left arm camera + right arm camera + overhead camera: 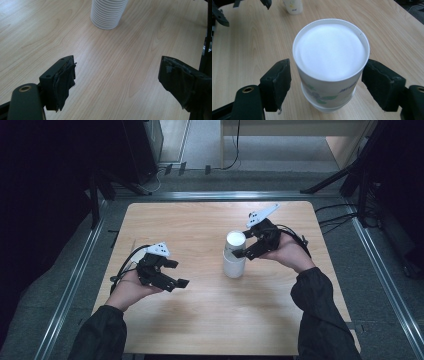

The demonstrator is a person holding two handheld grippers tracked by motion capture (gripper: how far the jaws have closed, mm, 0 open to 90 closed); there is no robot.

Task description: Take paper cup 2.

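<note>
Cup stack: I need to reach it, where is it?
In the high view the cup stack stands right of the table's centre, between the right claw's open jaws.

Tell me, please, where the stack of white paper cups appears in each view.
High view: the stack of cups stands just right of centre on the table.
Left gripper view: the stack is at the top edge, near the middle.
Right gripper view: the stack is central, between the two jaws.
Shared landmark: the light wooden table.

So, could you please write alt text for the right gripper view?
An upside-down white paper cup, topping a stack of cups, stands between the right claw's two open black jaws, a small gap on each side. Behind it, the wooden table holds another white cup at the far edge.
</note>
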